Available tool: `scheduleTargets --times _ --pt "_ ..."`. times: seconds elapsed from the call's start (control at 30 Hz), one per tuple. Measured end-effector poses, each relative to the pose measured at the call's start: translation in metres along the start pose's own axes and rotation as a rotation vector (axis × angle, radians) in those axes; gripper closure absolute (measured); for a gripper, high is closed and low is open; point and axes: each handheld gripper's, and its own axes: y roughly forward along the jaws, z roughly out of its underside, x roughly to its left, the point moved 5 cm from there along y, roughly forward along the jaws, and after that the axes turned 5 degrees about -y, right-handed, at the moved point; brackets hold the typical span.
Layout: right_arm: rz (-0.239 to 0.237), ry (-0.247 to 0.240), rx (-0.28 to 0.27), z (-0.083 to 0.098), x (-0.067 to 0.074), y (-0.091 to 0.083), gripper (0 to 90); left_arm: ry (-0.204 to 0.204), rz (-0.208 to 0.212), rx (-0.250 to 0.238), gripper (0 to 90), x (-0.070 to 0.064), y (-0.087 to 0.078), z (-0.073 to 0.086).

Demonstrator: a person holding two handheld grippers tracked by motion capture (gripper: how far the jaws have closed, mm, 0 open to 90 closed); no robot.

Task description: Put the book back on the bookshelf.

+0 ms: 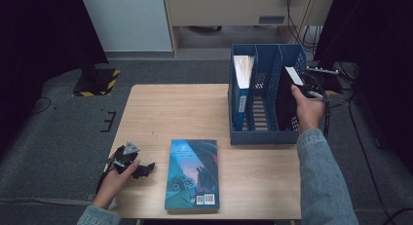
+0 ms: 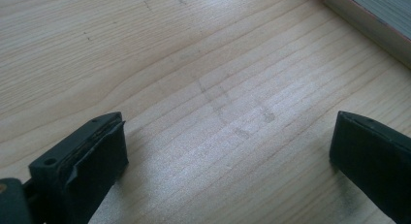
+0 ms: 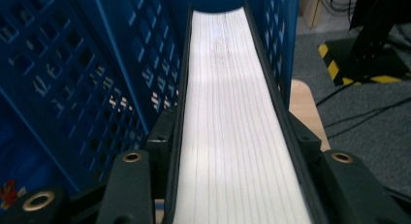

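While the right gripper (image 1: 303, 88) pinched the black book (image 3: 232, 136) standing in the blue rack's (image 1: 258, 133) right compartment and the left gripper (image 2: 228, 151) rested spread on the table (image 1: 185, 113), lowering it straight and releasing gently seemed wisest.

Place: a recording lab or studio corner in an office-like room.
Floor: grey carpet (image 1: 63, 132) all around, cables (image 1: 360, 137) trailing at 3 o'clock.
Surround: black curtains (image 1: 39, 35) at 9 and 2 o'clock.
Stand base: hazard-striped plate (image 1: 97, 83) at 10 o'clock.
Furniture: small wooden table (image 1: 195, 113) at centre; pale cabinet (image 1: 234, 8) at 12 o'clock.
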Motion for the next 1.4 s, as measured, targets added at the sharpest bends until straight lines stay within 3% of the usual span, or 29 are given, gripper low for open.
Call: scheduleTargets --times 0.27,0.6,0.77,0.83,0.9,1.03,1.13,1.4 --pt "-0.01 -0.038 0.023 0.005 0.005 -0.004 50.2 0.003 0.003 0.002 0.0 -0.001 0.0 0.0" --pt "-0.014 -0.024 0.067 0.0 0.005 -0.002 48.6 0.001 0.004 0.0 0.0 -0.001 0.0 0.0" --pt "-0.009 -0.06 0.075 0.0 0.007 -0.003 51.9 0.002 0.006 -0.001 0.0 -0.002 0.001 0.0" --pt "-0.017 -0.094 0.09 -0.001 0.009 -0.004 52.4 0.001 0.006 -0.002 0.0 -0.002 0.001 0.0" --pt "-0.011 -0.083 0.095 -0.002 0.008 -0.005 52.6 0.0 0.005 -0.003 0.0 -0.002 0.001 0.0" --pt "-0.012 -0.036 0.087 -0.004 0.002 -0.004 52.8 0.002 0.004 -0.005 0.0 -0.002 0.001 0.0" --pt "-0.015 -0.063 0.081 -0.008 0.002 -0.004 52.9 0.0 0.004 -0.005 0.0 -0.002 0.0 0.0" --pt "-0.009 -0.058 0.036 -0.014 0.002 0.003 53.1 0.0 0.007 -0.008 0.0 -0.002 0.001 0.0"
